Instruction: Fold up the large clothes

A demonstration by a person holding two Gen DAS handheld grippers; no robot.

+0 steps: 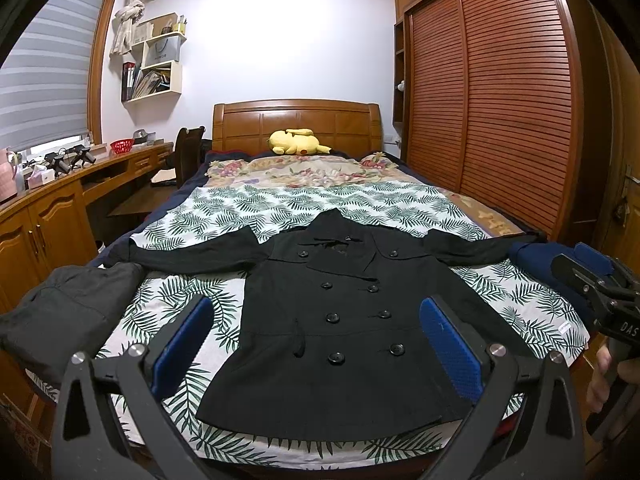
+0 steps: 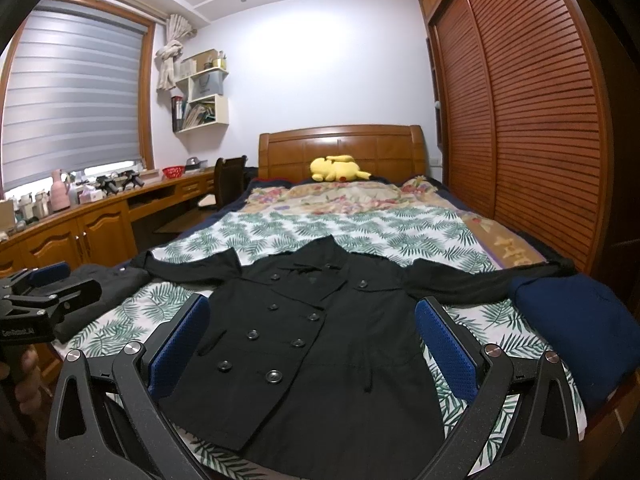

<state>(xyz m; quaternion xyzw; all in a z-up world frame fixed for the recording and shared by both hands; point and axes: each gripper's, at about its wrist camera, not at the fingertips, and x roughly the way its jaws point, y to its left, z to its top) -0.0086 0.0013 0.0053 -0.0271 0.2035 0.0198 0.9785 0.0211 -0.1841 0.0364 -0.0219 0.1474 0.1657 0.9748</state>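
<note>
A black double-breasted coat [image 1: 340, 320] lies flat, face up, on the leaf-print sheet [image 1: 520, 296], sleeves spread to both sides. It also shows in the right wrist view [image 2: 304, 344]. My left gripper [image 1: 316, 332] is open and empty, held above the coat's lower half. My right gripper [image 2: 312, 332] is open and empty, above the coat's hem. The right gripper also shows at the right edge of the left wrist view [image 1: 596, 276]. The left gripper shows at the left edge of the right wrist view [image 2: 48, 292].
A dark grey folded garment [image 1: 64, 312] lies at the bed's left corner. A navy folded garment [image 2: 580, 328] lies at the right edge. A yellow plush [image 1: 298, 142] sits by the headboard. A wooden desk [image 1: 60, 200] runs along the left, a slatted wardrobe [image 1: 500, 100] along the right.
</note>
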